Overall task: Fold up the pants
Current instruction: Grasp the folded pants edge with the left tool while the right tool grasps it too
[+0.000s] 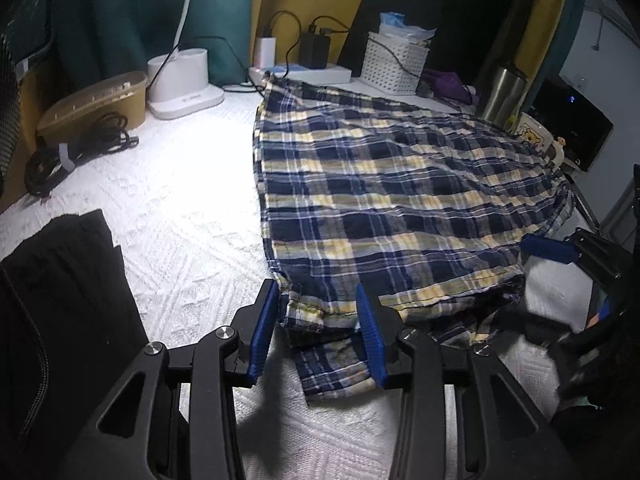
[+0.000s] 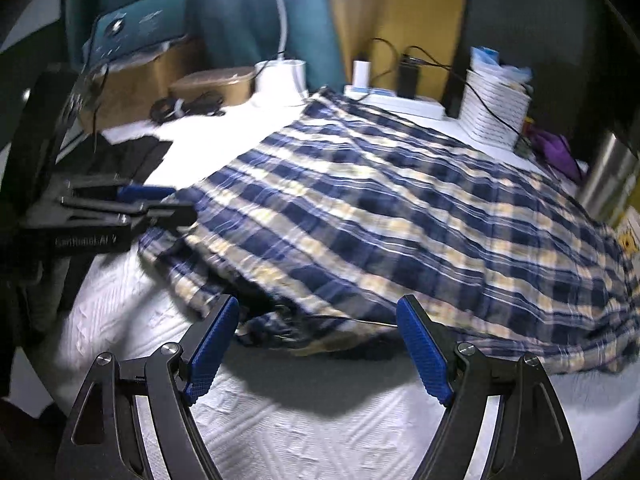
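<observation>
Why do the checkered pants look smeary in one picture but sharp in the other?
Right wrist view: the plaid pants are smeared by motion blur; left wrist view: sharp, though lamp glare whitens the white cover and the fisheye bends its edges.

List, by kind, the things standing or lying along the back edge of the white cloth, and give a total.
Tan oval box: 1
Coiled black cable: 1
White lamp base: 1
White power strip: 1
White lattice basket: 1
Steel tumbler: 1
Cartoon mug: 1
Total: 7
</observation>
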Action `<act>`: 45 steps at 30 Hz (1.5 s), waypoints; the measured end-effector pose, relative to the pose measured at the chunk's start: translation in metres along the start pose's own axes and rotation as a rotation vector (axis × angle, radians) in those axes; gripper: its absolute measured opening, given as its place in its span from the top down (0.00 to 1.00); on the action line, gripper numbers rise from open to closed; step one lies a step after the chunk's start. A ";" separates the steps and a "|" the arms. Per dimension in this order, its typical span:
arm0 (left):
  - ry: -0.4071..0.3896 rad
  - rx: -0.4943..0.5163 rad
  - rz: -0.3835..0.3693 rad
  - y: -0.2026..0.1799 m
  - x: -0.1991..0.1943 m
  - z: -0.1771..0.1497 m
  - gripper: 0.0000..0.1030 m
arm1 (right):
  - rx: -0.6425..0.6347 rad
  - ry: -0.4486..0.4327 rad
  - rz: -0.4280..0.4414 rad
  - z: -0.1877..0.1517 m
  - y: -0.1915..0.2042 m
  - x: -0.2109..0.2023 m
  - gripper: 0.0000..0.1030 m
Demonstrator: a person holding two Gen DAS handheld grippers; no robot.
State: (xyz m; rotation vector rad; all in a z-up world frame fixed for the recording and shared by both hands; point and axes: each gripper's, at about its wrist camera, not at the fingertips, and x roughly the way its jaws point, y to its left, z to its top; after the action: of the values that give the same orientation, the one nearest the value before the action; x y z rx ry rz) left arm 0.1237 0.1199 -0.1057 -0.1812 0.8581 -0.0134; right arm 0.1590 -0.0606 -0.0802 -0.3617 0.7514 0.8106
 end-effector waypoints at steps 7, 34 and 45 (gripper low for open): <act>0.005 0.026 -0.012 -0.005 0.003 -0.001 0.91 | -0.110 0.012 -0.048 0.003 0.018 0.017 0.50; -0.055 0.009 -0.020 -0.012 -0.045 -0.022 0.97 | -0.161 -0.034 -0.024 -0.013 0.038 -0.014 0.92; 0.005 -0.031 0.008 0.003 -0.037 -0.043 0.97 | -0.149 -0.015 -0.005 -0.022 0.045 -0.009 0.92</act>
State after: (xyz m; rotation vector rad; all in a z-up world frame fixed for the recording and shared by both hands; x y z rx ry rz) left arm 0.0672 0.1198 -0.1060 -0.2068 0.8647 0.0063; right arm 0.1106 -0.0486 -0.0899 -0.4895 0.6778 0.8663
